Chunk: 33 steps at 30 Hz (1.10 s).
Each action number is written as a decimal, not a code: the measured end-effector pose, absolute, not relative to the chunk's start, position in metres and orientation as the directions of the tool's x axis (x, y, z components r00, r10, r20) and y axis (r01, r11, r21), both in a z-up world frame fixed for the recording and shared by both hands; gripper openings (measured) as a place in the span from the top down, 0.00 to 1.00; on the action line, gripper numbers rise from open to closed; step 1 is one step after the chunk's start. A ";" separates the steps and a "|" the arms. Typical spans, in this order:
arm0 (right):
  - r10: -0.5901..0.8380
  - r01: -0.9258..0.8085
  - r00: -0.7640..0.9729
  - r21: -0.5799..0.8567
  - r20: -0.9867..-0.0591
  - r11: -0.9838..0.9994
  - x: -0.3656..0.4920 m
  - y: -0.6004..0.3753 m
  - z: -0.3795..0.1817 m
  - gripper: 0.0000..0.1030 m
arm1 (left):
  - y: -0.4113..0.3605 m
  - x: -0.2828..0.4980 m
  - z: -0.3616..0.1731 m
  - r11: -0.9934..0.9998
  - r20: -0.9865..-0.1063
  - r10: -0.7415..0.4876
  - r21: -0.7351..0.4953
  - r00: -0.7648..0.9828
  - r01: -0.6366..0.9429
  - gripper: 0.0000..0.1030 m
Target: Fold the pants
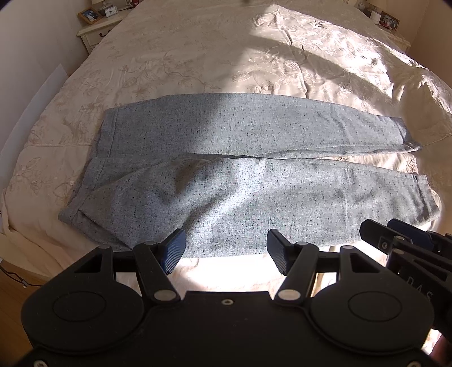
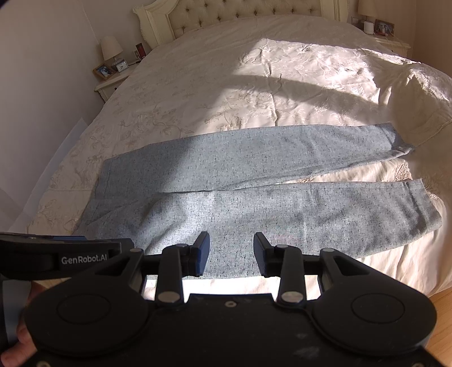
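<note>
Grey speckled pants (image 1: pixel 240 169) lie flat across the cream bedspread (image 1: pixel 197 56), waist to the left, both legs running right and slightly apart at the hems. My left gripper (image 1: pixel 226 251) hovers open over the near edge of the near leg, nothing between its blue pads. In the right wrist view the same pants (image 2: pixel 254 180) spread out ahead, and my right gripper (image 2: pixel 231 254) stands open above the near leg's front edge, holding nothing. The right gripper (image 1: pixel 395 240) also shows at the left wrist view's right side; the left gripper's body (image 2: pixel 70 254) shows at the right wrist view's left.
A nightstand (image 2: pixel 113 82) with a lamp, clock and framed photo stands left of the bed. Another nightstand (image 2: pixel 389 36) is at the far right beside the tufted headboard (image 2: pixel 240 11). Wooden floor (image 2: pixel 440 305) runs along the bed's near side. A hand (image 2: pixel 19 347) holds the left gripper.
</note>
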State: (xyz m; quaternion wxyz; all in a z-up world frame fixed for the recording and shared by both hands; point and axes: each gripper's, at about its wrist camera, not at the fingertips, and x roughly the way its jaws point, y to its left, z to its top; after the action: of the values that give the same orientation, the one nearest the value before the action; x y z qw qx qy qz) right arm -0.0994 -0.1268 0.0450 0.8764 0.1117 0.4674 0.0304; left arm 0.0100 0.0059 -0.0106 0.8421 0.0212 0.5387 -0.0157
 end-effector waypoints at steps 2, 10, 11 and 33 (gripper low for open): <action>0.155 0.057 0.557 0.224 -0.816 0.973 -0.098 -0.127 0.044 0.63 | 0.006 0.013 -0.012 0.998 -0.910 -0.005 0.019 0.415 0.053 0.37; 0.150 0.081 0.530 0.226 -0.835 0.971 -0.088 -0.123 0.036 0.63 | 0.009 0.027 -0.023 0.996 -0.926 -0.016 0.017 0.378 0.085 0.37; 0.151 0.084 0.526 0.227 -0.837 0.970 -0.086 -0.122 0.035 0.63 | 0.010 0.029 -0.025 0.996 -0.928 -0.021 0.013 0.372 0.090 0.38; -0.162 0.419 0.440 0.043 -0.883 0.907 -0.053 -0.160 -0.022 0.65 | 0.014 0.103 -0.073 0.972 -0.945 -0.070 0.007 0.319 0.236 0.40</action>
State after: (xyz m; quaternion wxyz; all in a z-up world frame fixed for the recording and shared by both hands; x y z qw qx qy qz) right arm -0.0526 -0.1602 -0.0218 0.8388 0.1289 0.4999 -0.1732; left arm 0.1031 0.0144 -0.0730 0.8090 0.0718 0.5757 -0.0946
